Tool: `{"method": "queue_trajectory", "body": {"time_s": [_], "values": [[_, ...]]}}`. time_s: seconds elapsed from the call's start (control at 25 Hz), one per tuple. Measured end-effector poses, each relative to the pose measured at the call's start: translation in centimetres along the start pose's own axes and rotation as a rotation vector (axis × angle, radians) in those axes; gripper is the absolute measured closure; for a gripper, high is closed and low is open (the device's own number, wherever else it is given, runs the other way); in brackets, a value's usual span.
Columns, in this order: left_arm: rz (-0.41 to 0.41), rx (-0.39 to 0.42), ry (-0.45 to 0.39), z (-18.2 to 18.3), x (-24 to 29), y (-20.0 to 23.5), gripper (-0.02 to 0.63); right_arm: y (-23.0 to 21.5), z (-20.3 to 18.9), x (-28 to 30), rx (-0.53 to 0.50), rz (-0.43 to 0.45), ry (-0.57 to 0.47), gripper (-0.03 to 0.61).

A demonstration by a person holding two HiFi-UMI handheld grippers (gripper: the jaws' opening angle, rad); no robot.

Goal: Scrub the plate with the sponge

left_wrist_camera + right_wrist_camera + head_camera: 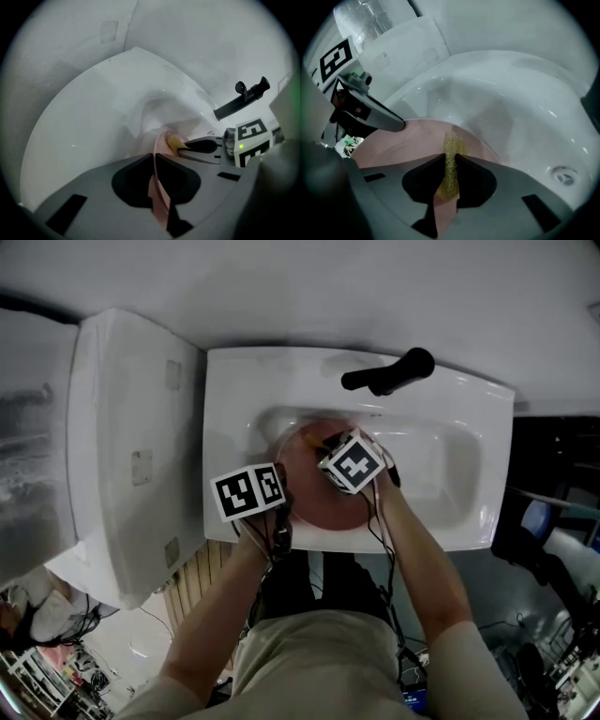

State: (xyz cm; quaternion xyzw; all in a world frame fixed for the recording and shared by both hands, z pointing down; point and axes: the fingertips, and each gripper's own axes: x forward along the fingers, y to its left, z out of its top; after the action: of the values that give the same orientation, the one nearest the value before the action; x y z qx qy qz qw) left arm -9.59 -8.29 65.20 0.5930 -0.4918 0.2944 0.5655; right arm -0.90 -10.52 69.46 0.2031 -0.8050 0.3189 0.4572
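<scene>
A pink plate (314, 502) stands tilted in the white sink basin (441, 460). My left gripper (154, 155) is shut on the plate's rim (158, 187), which runs edge-on between its jaws. My right gripper (450, 157) is shut on a yellow sponge (450, 151) that rests against the plate's face (403, 145). In the left gripper view the sponge (174, 140) shows at the plate's far edge, with the right gripper's fingers (206, 146) behind it. In the head view the two marker cubes (248, 491) (353, 463) sit over the plate and hide the jaws.
A black faucet (389, 371) reaches over the sink's back rim. The drain (563, 175) lies at the basin's right. A white toilet tank (122, 456) stands left of the sink. Cables hang from both grippers past the person's arms.
</scene>
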Motion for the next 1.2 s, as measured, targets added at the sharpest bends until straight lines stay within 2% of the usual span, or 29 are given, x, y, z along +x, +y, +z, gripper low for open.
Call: {"method": "queue_trajectory", "body": {"time_s": [0.12,0.24,0.32,0.44,0.56,0.68,0.84,1.04,1.2], "values": [[0.002,0.012,0.000,-0.1,0.3,-0.3,0.589,-2.6,-2.9,-0.7,-0.020,-0.106,0.093,0.512],[0.008,0.021,-0.007,-0.1,0.2,-0.3,0.589,-3.8,-5.3,-1.8,-0.043,-0.158,0.159,0.512],[0.012,0.026,-0.007,-0.1,0.2,-0.3,0.589,-3.3,-7.0,-2.7,-0.068,-0.142,0.211,0.511],[0.024,0.060,-0.009,-0.1,0.4,-0.4,0.589,-1.4,-9.4,-4.2,-0.106,-0.062,0.293,0.511],[0.044,0.090,-0.022,-0.2,0.5,-0.5,0.589,1.3,-10.7,-5.8,-0.108,0.030,0.311,0.509],[0.044,0.096,-0.026,-0.2,0.6,-0.7,0.589,4.6,-10.6,-7.3,-0.099,0.144,0.266,0.508],[0.023,0.095,-0.022,-0.1,0.6,-0.9,0.588,7.9,-8.7,-7.7,-0.117,0.233,0.157,0.506],[0.012,0.100,-0.030,0.0,-0.2,-0.4,0.589,8.5,-6.2,-5.8,-0.126,0.251,0.076,0.508],[-0.036,0.076,-0.040,0.1,-0.7,-0.7,0.583,7.6,-4.4,-4.3,-0.108,0.268,0.020,0.508]]}}
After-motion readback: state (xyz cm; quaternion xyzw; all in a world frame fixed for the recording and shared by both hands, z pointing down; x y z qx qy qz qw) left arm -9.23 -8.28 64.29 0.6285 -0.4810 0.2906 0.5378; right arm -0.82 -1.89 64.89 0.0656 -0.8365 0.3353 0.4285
